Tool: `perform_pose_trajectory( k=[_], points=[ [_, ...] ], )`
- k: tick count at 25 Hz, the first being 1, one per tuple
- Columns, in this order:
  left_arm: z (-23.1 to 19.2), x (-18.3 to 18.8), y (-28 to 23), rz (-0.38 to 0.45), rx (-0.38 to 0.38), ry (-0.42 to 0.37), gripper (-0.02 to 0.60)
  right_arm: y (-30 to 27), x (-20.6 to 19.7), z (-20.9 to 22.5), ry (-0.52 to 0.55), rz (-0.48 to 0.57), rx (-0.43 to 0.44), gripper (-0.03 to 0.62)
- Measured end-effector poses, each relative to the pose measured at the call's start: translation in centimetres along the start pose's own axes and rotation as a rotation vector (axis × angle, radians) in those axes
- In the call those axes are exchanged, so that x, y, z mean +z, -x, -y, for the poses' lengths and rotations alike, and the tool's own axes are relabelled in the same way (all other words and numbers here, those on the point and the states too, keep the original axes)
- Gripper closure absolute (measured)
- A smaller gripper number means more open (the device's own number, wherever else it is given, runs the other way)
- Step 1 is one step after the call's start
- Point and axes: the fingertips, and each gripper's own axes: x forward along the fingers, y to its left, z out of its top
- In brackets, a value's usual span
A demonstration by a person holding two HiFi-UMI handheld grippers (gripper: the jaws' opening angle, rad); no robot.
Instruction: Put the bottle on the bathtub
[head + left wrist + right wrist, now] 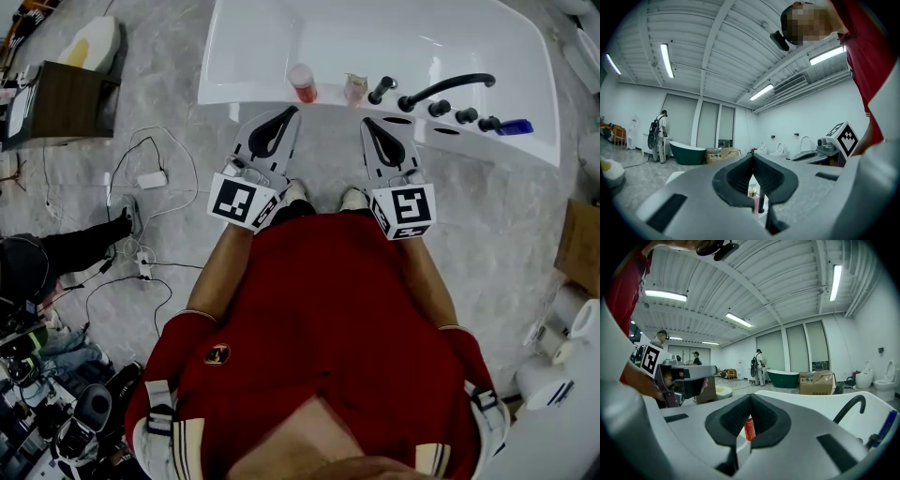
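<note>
Overhead plus two low views of bathtub [251, 58]

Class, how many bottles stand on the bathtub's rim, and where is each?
2. A red bottle stands on the near rim of the bathtub, ahead of the left claw; a pale bottle stands just right of it. The blue thing farther right may be another; I cannot tell.
</note>
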Motion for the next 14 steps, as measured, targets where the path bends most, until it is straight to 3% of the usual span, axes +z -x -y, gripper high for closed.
perform_pose_trajectory(
  k=[14],
  points=[
    [0.3, -0.3, 1.1, -0.008, 0.015, -0.002, 0.575, 0.3, -1.3, -0.4, -0.003, -0.023, 0.0, 0.595]
  ],
)
